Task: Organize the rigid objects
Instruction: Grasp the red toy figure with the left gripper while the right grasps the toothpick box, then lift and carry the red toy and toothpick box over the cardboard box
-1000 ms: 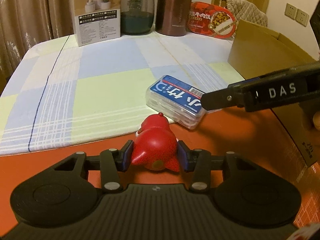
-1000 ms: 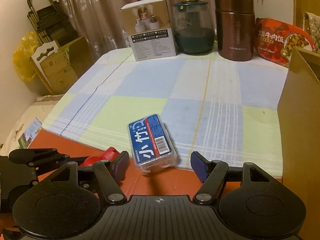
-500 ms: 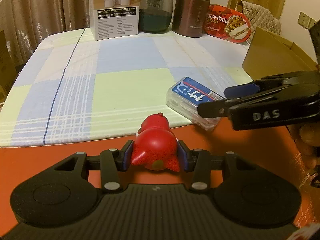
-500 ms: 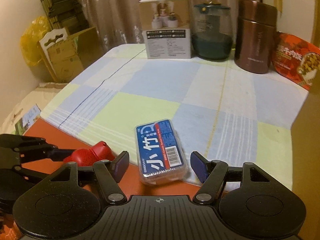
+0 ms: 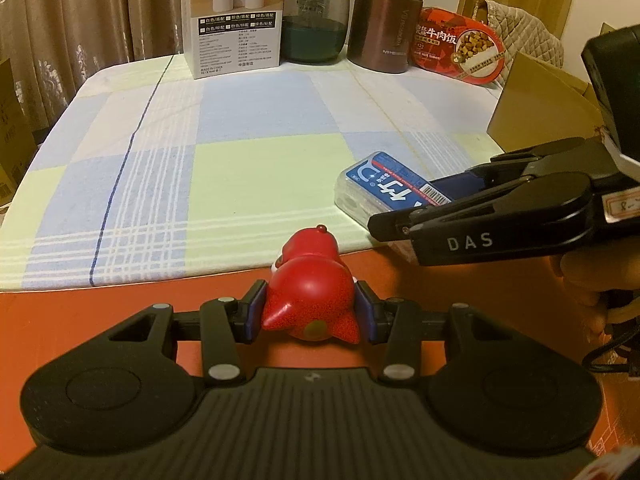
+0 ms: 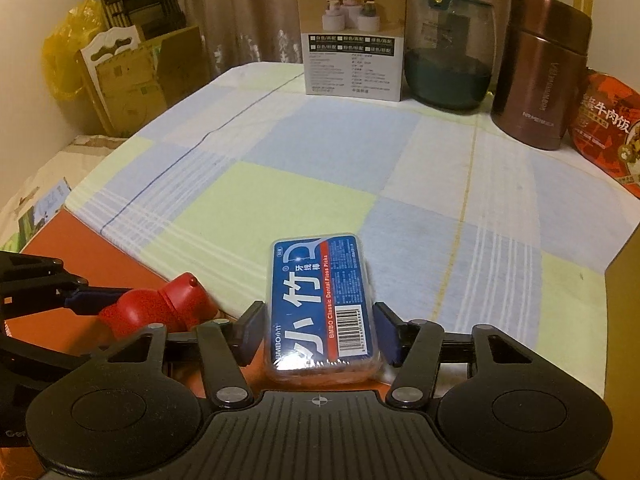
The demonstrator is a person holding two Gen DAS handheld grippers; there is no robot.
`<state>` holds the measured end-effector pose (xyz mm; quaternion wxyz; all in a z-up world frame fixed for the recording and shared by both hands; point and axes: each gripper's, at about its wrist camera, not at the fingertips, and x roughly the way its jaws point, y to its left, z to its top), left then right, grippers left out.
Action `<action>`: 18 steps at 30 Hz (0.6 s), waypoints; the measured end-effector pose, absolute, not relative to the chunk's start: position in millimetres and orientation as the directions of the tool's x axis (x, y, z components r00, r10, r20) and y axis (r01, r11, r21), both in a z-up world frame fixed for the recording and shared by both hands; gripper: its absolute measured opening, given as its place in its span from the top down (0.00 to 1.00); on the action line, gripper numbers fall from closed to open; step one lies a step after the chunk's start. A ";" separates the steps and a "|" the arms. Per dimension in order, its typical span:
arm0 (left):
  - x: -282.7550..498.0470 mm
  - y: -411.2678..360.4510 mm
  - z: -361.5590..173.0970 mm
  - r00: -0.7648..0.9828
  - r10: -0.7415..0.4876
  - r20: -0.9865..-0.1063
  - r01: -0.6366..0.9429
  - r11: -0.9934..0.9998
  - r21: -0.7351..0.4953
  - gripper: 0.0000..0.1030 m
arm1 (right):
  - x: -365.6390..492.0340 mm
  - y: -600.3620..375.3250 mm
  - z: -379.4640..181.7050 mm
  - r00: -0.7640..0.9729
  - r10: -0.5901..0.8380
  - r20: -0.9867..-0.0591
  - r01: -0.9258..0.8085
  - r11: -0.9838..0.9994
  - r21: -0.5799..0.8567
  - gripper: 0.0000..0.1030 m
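A red toy figure (image 5: 310, 300) sits at the near edge of the checked cloth (image 5: 240, 160), and my left gripper (image 5: 310, 314) is shut on it, blue pads pressed to both its sides. To its right lies a clear dental floss pick box (image 5: 376, 184) with a blue label. My right gripper (image 6: 320, 334) straddles the near half of this box (image 6: 320, 300); its jaws are closing and both pads meet the box's long sides. In the right wrist view the toy (image 6: 160, 308) shows at lower left, held by the left gripper's fingers (image 6: 92, 298).
Along the table's far edge stand a white product box (image 5: 234, 20), a teal glass jar (image 5: 314, 16), a brown flask (image 5: 386, 20) and a red meal bowl (image 5: 460, 50). An open cardboard box (image 5: 540, 108) stands at the right. Bare orange tabletop (image 5: 80, 312) lies nearest me.
My right gripper has slid forward around the floss box, and its jaws have narrowed onto the box's sides. The left gripper has stayed in place with the red toy.
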<state>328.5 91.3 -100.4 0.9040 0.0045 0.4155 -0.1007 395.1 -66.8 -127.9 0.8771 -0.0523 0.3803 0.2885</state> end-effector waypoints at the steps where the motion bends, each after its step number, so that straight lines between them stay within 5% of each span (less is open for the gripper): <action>1: 328.5 91.0 -100.4 0.635 -0.178 -0.752 0.186 0.980 -0.075 0.60 | 395.0 -67.2 -128.0 0.544 0.467 -0.698 -0.547 0.828 0.128 0.47; 18: 320.3 94.6 -97.7 0.623 -0.195 -0.757 0.172 0.979 -0.110 0.61 | 368.7 -78.4 -115.6 0.513 0.437 -0.739 -0.506 0.849 0.151 0.48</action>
